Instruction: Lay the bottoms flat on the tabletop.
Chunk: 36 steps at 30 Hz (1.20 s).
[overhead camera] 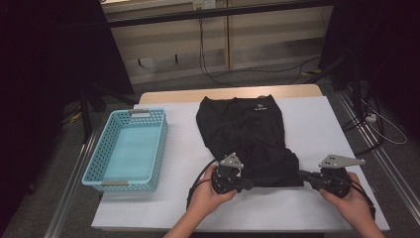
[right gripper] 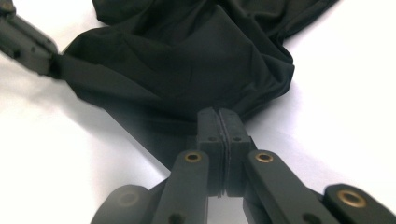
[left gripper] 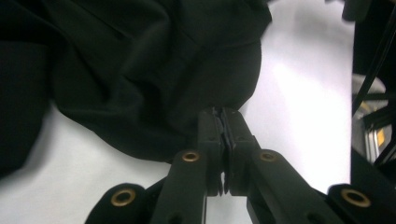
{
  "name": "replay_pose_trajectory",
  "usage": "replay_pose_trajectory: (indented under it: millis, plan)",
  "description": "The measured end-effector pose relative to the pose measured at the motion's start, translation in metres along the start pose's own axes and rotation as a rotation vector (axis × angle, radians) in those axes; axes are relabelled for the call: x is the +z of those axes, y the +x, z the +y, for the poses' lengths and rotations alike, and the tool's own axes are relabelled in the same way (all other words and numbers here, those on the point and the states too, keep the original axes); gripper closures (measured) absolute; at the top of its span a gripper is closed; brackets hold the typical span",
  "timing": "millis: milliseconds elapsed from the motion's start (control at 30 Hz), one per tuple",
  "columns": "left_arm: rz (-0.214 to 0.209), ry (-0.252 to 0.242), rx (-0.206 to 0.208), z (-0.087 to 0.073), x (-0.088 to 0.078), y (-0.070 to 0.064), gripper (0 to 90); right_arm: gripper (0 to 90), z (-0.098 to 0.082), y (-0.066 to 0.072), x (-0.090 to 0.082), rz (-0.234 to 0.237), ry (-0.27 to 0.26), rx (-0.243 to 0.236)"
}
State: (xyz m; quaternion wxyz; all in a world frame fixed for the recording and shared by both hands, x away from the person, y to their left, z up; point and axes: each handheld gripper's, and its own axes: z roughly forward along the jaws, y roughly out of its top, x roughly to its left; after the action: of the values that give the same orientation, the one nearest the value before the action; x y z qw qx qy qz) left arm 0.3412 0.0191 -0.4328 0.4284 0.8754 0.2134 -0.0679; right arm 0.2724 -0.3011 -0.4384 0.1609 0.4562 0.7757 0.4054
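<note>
Black garment (overhead camera: 247, 139) is lying mid-table (overhead camera: 322, 119), reaching toward its near edge, a turquoise basket (overhead camera: 130, 148) sitting by the left edge. Left gripper (overhead camera: 246, 184) and right gripper (overhead camera: 300, 174) are clamping its near hem corners.

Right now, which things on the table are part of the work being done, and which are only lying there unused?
In the work:
- black garment, gripped at its near edge
- left tool, shut on the near left corner
- right tool, shut on the near right corner

Lying about:
- light blue basket, apart from the garment at the table's left
- white table cover, only supporting things
</note>
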Motion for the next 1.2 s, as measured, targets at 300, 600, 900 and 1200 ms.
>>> replay_pose_trajectory:
  millis: [300,600,900,1200]
  plan:
    - [-0.019,-0.037,-0.034,0.004,-0.012,0.009,87.0,88.4,-0.002,0.01,-0.017,0.039,-0.031,-0.04]
    - [-0.035,-0.036,-0.019,0.007,-0.016,0.01,86.8,87.4,-0.006,0.018,-0.018,0.11,-0.001,-0.073]
    - [0.048,-0.121,-0.028,0.007,-0.019,0.016,49.5,68.5,-0.004,0.031,-0.016,0.221,0.009,-0.105]
    - [0.095,-0.093,-0.029,0.002,-0.011,0.023,32.4,62.2,-0.003,0.022,-0.005,0.105,0.0,-0.035]
